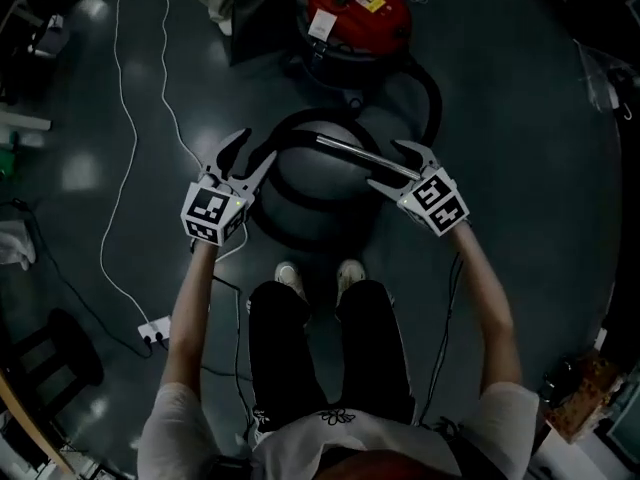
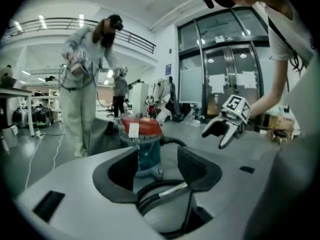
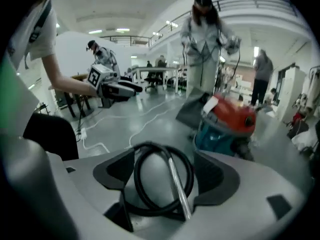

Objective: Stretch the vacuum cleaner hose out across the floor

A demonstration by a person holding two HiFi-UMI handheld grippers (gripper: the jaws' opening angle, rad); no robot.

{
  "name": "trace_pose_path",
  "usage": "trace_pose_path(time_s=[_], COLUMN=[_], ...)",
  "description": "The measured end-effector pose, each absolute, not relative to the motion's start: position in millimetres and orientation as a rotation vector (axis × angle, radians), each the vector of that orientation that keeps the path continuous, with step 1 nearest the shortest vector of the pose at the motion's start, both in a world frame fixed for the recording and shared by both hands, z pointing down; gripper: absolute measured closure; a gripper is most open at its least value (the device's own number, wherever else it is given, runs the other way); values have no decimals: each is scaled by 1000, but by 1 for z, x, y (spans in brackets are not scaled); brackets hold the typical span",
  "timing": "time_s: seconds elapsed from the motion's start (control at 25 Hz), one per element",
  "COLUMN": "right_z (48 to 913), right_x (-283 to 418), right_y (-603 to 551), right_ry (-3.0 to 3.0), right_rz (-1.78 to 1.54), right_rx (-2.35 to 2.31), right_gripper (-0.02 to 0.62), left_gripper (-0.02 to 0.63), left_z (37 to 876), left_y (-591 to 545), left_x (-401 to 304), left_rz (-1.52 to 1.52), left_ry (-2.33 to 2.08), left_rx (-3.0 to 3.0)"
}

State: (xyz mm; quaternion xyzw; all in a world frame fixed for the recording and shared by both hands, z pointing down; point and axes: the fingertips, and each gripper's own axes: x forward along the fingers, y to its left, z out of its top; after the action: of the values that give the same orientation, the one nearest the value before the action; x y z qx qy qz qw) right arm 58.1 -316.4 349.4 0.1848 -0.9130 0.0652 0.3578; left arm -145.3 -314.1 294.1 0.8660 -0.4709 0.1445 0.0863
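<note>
A red-topped vacuum cleaner (image 1: 355,8) stands on the dark floor ahead of me. Its black hose (image 1: 290,240) lies coiled in a ring in front of my feet, with the metal wand (image 1: 365,156) lying across the top of the coil. My left gripper (image 1: 255,150) hovers at the coil's left edge, open, with nothing between its jaws. At the wand's right end my right gripper (image 1: 388,165) is also open and empty. The left gripper view shows the coil (image 2: 160,194) below its jaws, and the right gripper view shows the hose (image 3: 142,184) and wand (image 3: 179,189).
A white cable (image 1: 125,168) runs down the floor at the left to a power strip (image 1: 155,333). A dark stool (image 1: 60,358) stands at the lower left. A dark flat panel (image 1: 260,18) leans next to the vacuum. Other people (image 2: 85,84) stand beyond it.
</note>
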Motion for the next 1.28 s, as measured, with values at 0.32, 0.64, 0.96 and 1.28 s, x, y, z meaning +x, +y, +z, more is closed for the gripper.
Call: trace_pose_path(time_s=[0.32,0.64,0.96,1.28], right_z=[675,752,689,479], right_x=[139,141,119,81], right_y=[-361,-371,-338,-336], right_ry=[-2015,-1886,-1828,-1615], right_rz=[176,458,-248,-1233], right_rx=[209,258,308,488], right_gripper=[236,259,410,411], left_gripper=[379,379,379,360], left_z=[596,652,612,499], left_y=[-322,-296,-303,-287], left_x=[-111,-108,-84,-42], left_rz=[746,918,1063,1387], left_ry=[-1119,-1119,-1160,-1230], left_rx=[2785,2781,3016,3333])
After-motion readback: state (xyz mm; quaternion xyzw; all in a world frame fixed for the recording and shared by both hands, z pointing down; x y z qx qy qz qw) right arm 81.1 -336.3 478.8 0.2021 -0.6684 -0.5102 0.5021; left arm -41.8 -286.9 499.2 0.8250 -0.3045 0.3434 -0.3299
